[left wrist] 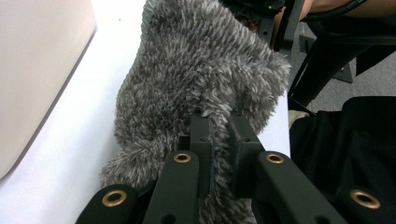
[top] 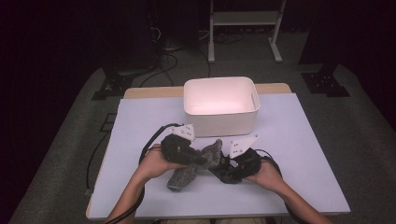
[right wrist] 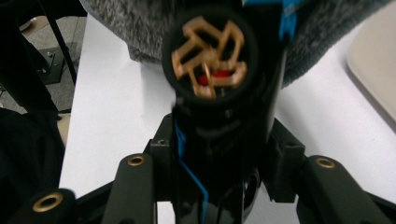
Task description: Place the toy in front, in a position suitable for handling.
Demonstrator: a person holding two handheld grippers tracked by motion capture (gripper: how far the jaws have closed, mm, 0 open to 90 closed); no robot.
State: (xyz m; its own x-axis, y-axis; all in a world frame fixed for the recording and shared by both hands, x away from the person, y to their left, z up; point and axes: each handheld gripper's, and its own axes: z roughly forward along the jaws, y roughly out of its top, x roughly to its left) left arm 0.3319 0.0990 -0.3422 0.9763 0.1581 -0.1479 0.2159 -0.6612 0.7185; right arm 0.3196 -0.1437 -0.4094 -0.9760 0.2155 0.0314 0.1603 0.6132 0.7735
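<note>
left gripper view: left tongs (left wrist: pixel 219 135) pinch fuzzy grey sock (left wrist: pixel 196 79); right tongs (right wrist: pixel 224 154) clamp black cylinder (right wrist: pixel 219 93).

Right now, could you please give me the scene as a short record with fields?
left gripper: fingers closed on the fuzzy grey cloth
right gripper: fingers clamp the black round device, which has a gold grille at its end
fuzzy grey cloth: lies on the table, between both grippers
white bin: on the table behind the grippers, top open
</note>
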